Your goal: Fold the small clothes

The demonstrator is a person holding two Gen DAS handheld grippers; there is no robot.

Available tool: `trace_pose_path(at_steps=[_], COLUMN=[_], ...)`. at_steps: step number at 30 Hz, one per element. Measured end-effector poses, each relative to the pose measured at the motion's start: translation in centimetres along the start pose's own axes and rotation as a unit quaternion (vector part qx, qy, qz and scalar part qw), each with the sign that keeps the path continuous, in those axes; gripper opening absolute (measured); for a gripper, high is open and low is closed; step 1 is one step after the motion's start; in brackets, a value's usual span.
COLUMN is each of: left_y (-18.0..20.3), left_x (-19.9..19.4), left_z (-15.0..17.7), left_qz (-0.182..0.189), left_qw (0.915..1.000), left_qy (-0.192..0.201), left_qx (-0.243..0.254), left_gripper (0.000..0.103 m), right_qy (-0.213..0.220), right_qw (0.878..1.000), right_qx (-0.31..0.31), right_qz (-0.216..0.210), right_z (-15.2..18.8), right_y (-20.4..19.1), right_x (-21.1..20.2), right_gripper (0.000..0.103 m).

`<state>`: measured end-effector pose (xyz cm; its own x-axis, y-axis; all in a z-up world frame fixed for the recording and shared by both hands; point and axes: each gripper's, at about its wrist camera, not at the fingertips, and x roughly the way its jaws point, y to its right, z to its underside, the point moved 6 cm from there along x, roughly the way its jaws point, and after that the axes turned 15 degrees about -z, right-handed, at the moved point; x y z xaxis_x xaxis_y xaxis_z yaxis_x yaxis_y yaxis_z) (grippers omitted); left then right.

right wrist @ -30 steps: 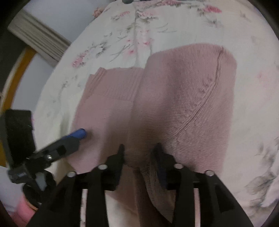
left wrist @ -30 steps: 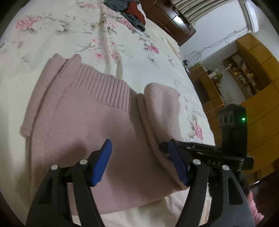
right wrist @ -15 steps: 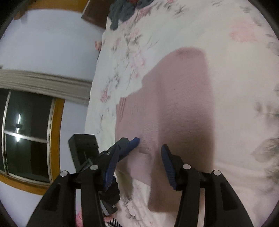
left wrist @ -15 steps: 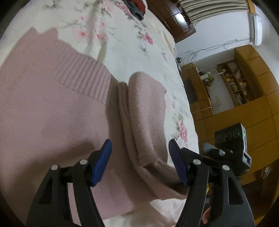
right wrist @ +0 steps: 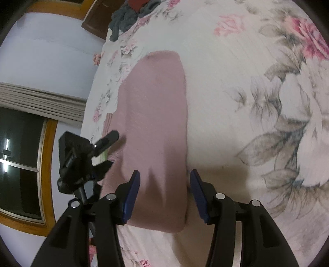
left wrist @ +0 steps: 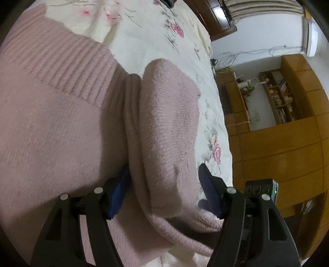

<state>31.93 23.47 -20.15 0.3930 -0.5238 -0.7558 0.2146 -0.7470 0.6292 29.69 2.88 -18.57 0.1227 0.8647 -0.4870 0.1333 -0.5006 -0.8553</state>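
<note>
- the pink knit sweater (left wrist: 61, 127) lay flat on the floral bedsheet (left wrist: 148, 30), ribbed hem toward the far side, with one side already folded over into a thick panel (left wrist: 168, 123) on top of the body.
- the left gripper (left wrist: 164, 187) was down low at the near end of that folded panel, jaws spread wide and straddling it. one blue pad (left wrist: 119, 193) was tucked along the crease and the other sat off the panel's outer edge. no pinch on the cloth that i could see.
- the right gripper (right wrist: 164, 191) was also wide open, hovering over the near edge of the sweater (right wrist: 156, 123), holding nothing. from that view the left gripper (right wrist: 96, 152) showed off to the side at the sweater's edge.
- my read: this was the bit between folds, side fold laid down, both claws empty and lining up for the next one.
- next move probably needed both claws closing on the near edge, through all the layers, then carrying it toward the ribbed hem together so the thing halves evenly.
- thick knit, so a shallow bite would likely catch only the top layer and drag the fold open.
- a heap of dark clothes (right wrist: 131, 14) sat well away at the far end of the bed.
</note>
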Motion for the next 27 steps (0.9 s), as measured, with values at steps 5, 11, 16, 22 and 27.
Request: trace_pose_path(at_steps=[5,11,16,22,27], left_y=[0.4,1.3,1.8,0.8,-2.2], left_x=[0.8,-1.3,-4.8,-9.7,-14.3], left_z=[-0.6,-0.7,-1.0,-2.3,-3.4], left_qz=[-0.015,0.000,0.028,0.026,-0.003], left_qw=[0.9999,0.9993,0.9977,0.9951,0.9923], left_qy=[0.000,0.033,0.058,0.089,0.117], left_qx=[0.000,0.014,0.021,0.034,0.041], left_gripper=[0.026,0.019,0.018,0.018,0.017], right_qy=[0.007,0.021,0.024,0.013,-0.008], right_qw=[1.000,1.000,1.000,0.999,0.999], right_qx=[0.012,0.008,-0.016,-0.037,-0.051], right_qz=[-0.007,-0.009,-0.005,-0.006,-0.011], right_z=[0.7,1.6,2.0,2.5,3.3], right_y=[1.0,1.3,0.8,-0.6,-1.6], right_x=[-0.3,-1.3,-2.0,-0.8,1.4], right_gripper=[0.051,0.051,0.052,0.053,0.054])
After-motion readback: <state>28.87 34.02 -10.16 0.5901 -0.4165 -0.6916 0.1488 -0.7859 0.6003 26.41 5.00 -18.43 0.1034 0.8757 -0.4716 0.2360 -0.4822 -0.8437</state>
